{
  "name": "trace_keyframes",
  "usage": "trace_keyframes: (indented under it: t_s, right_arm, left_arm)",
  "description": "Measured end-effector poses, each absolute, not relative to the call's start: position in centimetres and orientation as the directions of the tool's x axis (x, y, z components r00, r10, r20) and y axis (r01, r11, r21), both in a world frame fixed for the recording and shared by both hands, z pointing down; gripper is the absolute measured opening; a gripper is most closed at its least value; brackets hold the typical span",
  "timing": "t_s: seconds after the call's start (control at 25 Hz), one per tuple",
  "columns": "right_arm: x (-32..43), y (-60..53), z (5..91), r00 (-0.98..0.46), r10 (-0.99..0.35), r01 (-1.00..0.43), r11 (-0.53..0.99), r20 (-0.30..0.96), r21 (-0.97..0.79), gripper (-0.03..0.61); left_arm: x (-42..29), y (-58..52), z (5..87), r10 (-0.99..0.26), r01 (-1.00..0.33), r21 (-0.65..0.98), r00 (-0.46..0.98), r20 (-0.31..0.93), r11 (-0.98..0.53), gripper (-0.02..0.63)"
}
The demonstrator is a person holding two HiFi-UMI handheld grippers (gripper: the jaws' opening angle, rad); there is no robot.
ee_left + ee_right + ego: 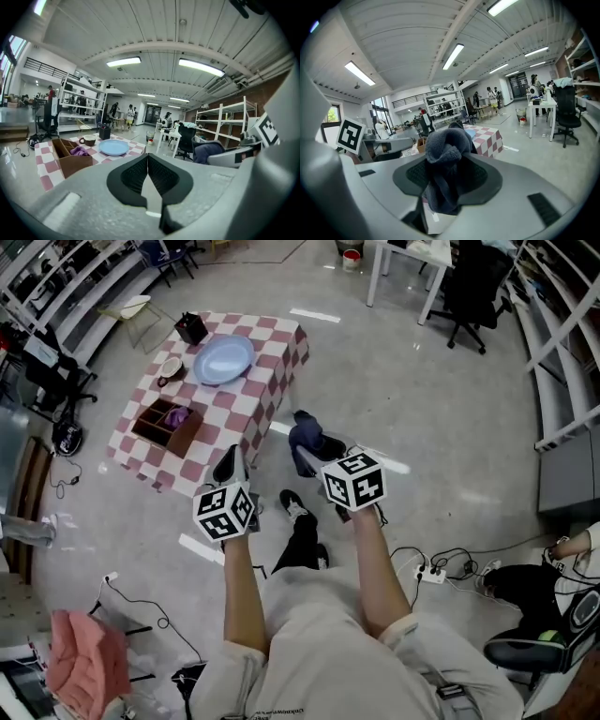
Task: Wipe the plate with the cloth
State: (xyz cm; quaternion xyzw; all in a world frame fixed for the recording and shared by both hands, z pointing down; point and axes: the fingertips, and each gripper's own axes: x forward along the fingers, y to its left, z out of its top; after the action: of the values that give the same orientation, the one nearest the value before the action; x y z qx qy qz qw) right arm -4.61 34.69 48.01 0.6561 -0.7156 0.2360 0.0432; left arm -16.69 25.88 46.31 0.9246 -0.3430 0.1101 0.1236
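A light blue plate lies on a table with a red-and-white checked cover, far ahead of both grippers. The left gripper view also shows the plate. My right gripper is shut on a dark blue-grey cloth, which is bunched between its pads and held in the air over the floor. In the right gripper view the cloth hides most of the table. My left gripper is shut with nothing in it, its pads meeting, near the table's front corner.
On the table stand a brown cup, a black container and a wooden box holding something purple. A black office chair and white table stand beyond. Cables and a power strip lie on the floor.
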Motion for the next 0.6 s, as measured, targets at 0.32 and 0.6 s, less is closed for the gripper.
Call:
trace_keyframes:
  t_s: [0.32, 0.6]
  right_arm:
    - [-2.2, 34.3, 49.3, -0.12, -0.902, -0.961, 0.001, 0.414, -0.277, 0.175]
    - [-0.1, 31.8, 50.0, -0.113, -0.906, -0.944, -0.03, 0.408, -0.328, 0.175]
  left_arm:
    - [-13.5, 24.1, 47.6, -0.576, -0.644, 0.175, 0.753, 0.319, -0.745, 0.009]
    - [-11.7, 22.5, 48.5, -0.547, -0.624, 0.172, 0.763, 0.345, -0.762, 0.009]
